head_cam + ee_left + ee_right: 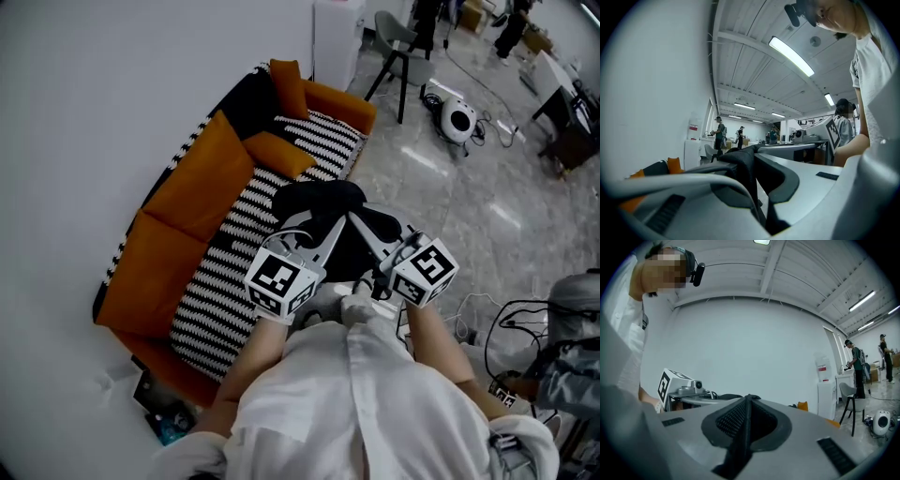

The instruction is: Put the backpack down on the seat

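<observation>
**Backpack held by both claws at the sofa's front edge**

At the bottom of the head view, the person's white shirt point(375, 403) fills the foreground, with both forearms reaching up the frame. Each hand carries a gripper topped by a marker cube point(281, 279).

The left claw point(330, 228) is pinched narrow. The left gripper view shows its jaws closed on a fold of black strap point(743, 171) that runs up between the pads. The right claw point(364, 228) is likewise drawn in tight. The right gripper view shows its jaws gripping a thin black band edged with mesh point(743, 437). In the head view the two claws angle towards each other and meet at the middle of the frame.

There the black backpack point(319, 199) hangs from both claws at frame centre. It overlaps the front edge of the black-and-white striped seat point(225, 281). Whether it touches the seat cannot be told from this angle.

Behind it the orange sofa point(197, 187) runs diagonally from lower left to upper centre against a white wall. One orange cushion point(281, 153) lies on the seat and another cushion point(289, 86) leans at the far end.

Farther off, at the top of the frame, a white cabinet point(336, 37) stands against the wall. To its right is a grey chair point(398, 47). A round white device point(459, 119) sits on the glossy floor with cables beside it.
</observation>
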Available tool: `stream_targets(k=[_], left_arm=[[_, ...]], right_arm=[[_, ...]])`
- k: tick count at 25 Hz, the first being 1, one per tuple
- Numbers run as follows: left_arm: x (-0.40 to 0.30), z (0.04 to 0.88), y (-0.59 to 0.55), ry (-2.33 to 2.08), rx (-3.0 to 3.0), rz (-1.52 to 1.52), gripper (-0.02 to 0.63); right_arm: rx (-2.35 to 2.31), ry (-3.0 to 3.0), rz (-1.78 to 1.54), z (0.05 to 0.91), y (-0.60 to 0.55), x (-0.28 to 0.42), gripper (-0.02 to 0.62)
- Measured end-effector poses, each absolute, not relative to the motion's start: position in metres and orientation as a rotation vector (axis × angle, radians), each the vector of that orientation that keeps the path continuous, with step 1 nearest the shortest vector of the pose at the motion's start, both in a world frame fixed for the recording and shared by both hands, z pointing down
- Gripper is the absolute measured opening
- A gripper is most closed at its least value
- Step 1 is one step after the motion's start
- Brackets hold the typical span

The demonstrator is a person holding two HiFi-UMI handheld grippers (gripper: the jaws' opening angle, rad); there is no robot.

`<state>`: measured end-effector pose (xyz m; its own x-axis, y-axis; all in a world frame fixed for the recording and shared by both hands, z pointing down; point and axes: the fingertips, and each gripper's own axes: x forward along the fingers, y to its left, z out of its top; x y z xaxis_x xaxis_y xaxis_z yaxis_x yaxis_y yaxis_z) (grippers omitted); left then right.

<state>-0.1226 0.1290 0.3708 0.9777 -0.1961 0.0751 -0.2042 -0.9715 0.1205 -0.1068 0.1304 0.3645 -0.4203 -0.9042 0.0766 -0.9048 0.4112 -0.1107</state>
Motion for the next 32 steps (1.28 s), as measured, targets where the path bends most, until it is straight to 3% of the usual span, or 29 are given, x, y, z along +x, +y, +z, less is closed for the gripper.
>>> stream_targets(k=[8, 20, 32], left_arm=[[-0.099, 0.384, 0.080, -0.452, 2.935, 0.136, 0.040], [-0.011, 0.392, -0.009, -0.740, 2.839, 0.118, 0.041], [0.069, 0.386, -0.114, -0.772, 2.845, 0.129, 0.041]], right_arm=[[1.525, -2.742, 0.276, 0.377, 0.079, -0.084, 0.041], [1.202, -2.845, 0.236, 0.385, -0.012, 0.004, 0.040], [1.242, -2.843, 0.216, 0.381, -0.118, 0.085, 0.040]])
